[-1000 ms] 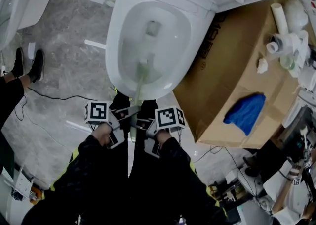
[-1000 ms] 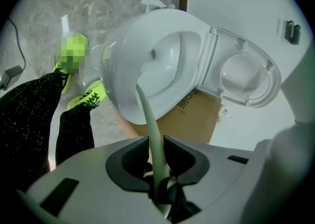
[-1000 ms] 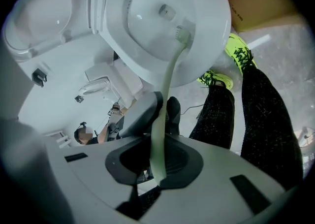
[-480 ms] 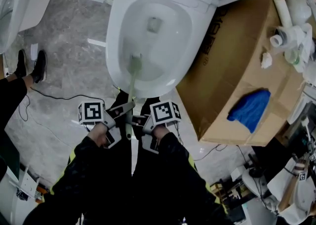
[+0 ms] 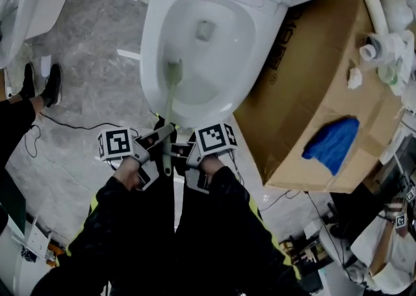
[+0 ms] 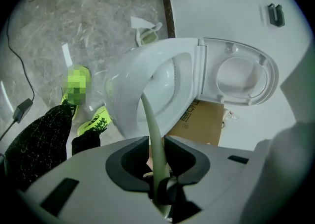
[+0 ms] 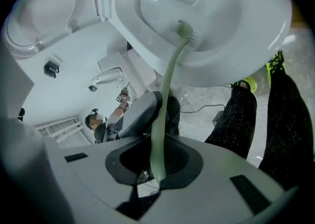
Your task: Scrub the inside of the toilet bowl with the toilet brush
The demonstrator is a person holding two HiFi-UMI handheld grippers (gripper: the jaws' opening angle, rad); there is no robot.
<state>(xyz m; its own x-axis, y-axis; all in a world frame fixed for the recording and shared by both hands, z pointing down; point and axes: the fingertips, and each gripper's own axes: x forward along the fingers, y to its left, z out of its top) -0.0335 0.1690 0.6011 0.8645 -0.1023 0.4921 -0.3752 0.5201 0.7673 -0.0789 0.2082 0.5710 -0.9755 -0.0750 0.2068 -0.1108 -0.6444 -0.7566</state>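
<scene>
A white toilet bowl (image 5: pixel 156 41) stands open in front of me, its lid (image 6: pixel 243 73) raised. A pale green toilet brush (image 5: pixel 173 75) has its head against the inner left wall of the toilet bowl (image 7: pixel 256 16); the bristles (image 7: pixel 186 30) show in the right gripper view. My left gripper (image 5: pixel 160 140) and right gripper (image 5: pixel 177 151) are both shut on the brush handle (image 5: pixel 168 133), side by side just below the bowl's front rim. The handle (image 6: pixel 153 144) runs between the left jaws, and the handle (image 7: pixel 160 134) passes through the right jaws too.
A large cardboard box (image 5: pixel 312 99) with a blue cloth (image 5: pixel 331 145) and white pipe parts (image 5: pixel 383 34) stands right of the bowl. My legs and yellow-green shoes (image 6: pixel 93 124) are below. Another person's black shoes (image 5: pixel 39 83) and a cable (image 5: pixel 71 125) are at left.
The brush head has moved left and farther up the bowl's inner wall. Both grippers shifted slightly left and toward the bowl with the handle.
</scene>
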